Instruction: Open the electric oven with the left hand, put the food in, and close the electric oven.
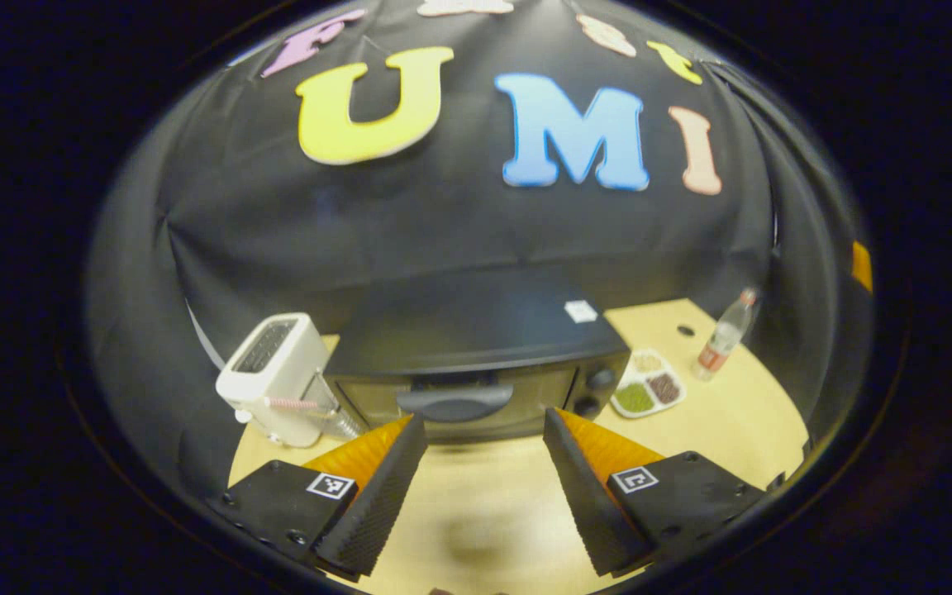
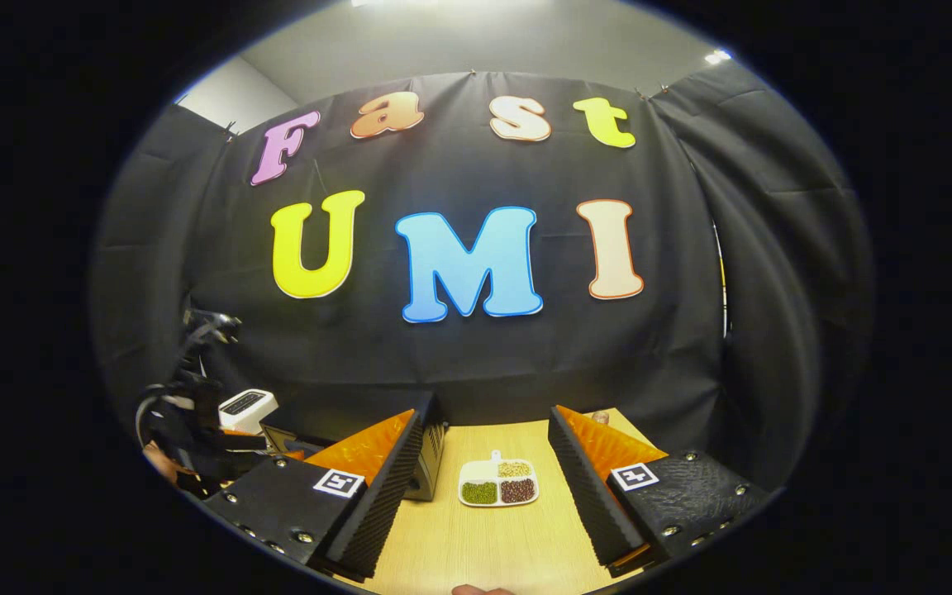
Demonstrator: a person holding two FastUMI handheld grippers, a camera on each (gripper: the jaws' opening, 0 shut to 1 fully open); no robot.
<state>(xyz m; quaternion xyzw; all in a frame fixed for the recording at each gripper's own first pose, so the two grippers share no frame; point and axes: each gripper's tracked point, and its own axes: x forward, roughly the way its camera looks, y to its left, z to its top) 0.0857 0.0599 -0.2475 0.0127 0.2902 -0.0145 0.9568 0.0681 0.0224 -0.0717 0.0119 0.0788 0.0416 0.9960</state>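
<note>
A black electric oven point(image 1: 476, 364) stands on the wooden table with its door shut and a grey handle point(image 1: 455, 402) across the top of the door. My left gripper point(image 1: 484, 426) is open just in front of that handle, with nothing between its fingers. A white divided dish of food point(image 1: 648, 384) with green, brown and pale grains lies right of the oven. In the right gripper view the same dish point(image 2: 499, 483) lies ahead between the open fingers of my right gripper point(image 2: 484, 426), and the oven's side point(image 2: 426, 463) shows at left. The other gripper point(image 2: 195, 430) is at far left.
A white toaster point(image 1: 276, 376) stands left of the oven, with a clear cup and straw point(image 1: 319, 405) beside it. A plastic bottle point(image 1: 724, 335) stands at the table's back right. The wooden table point(image 1: 716, 421) extends in front of the oven.
</note>
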